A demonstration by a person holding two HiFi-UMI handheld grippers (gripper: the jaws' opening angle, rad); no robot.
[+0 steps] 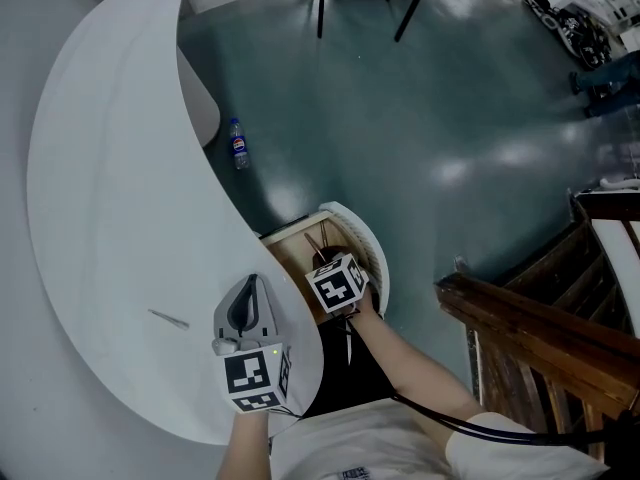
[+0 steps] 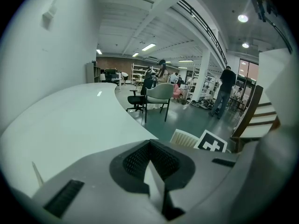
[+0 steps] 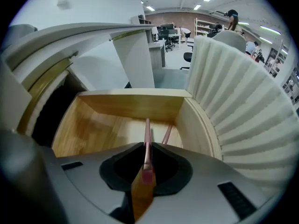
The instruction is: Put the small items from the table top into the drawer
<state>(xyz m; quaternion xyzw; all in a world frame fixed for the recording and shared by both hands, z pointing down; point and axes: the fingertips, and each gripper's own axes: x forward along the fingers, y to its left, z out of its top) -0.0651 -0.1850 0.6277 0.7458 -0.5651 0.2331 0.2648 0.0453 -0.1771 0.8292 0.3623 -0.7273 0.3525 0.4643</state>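
The right gripper [image 3: 145,174], pinched narrowly on a thin pink stick [image 3: 146,139], points steeply into the open drawer [image 3: 131,104] where a second stick [image 3: 167,135] lies, so this looks like the drop-off, needing only the jaws eased apart, while the left gripper [image 2: 156,183], pressed together and empty, sits over the table [image 1: 110,218].

The right gripper [image 1: 333,268] is covering the near end of its stick [image 1: 320,243] and much of the drawer [image 1: 288,256] at six o'clock; a sliver [image 1: 168,318] at eight o'clock is showing too small to identify.
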